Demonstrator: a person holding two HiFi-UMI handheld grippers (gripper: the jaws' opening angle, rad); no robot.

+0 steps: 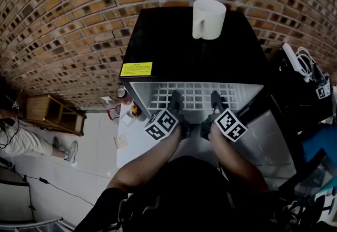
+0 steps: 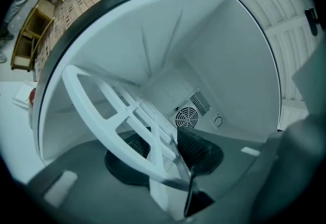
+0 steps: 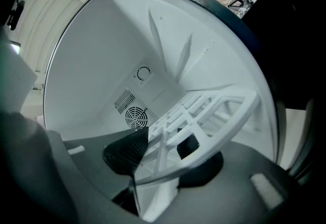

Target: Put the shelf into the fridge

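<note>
A white grid shelf point(image 1: 195, 96) lies level in the mouth of a black mini fridge point(image 1: 158, 41), its front rail toward me. In the head view my left gripper point(image 1: 176, 103) and right gripper point(image 1: 217, 101) reach side by side onto that rail. The left gripper point(image 2: 165, 152) has the shelf point(image 2: 109, 116) pinched between its ribbed pads. The right gripper point(image 3: 158, 149) stands with its jaws wide, the shelf point(image 3: 214, 111) between them, and a gap shows at the far pad. A round fan grille point(image 2: 186, 116) sits on the fridge's back wall.
A white mug point(image 1: 208, 18) stands on the fridge top, near a yellow label point(image 1: 136, 69). The open door's white inner side point(image 1: 274, 141) is at the right. A red can point(image 1: 123, 94) sits by the left front corner. A wooden stool point(image 1: 52, 115) and a seated person are at far left.
</note>
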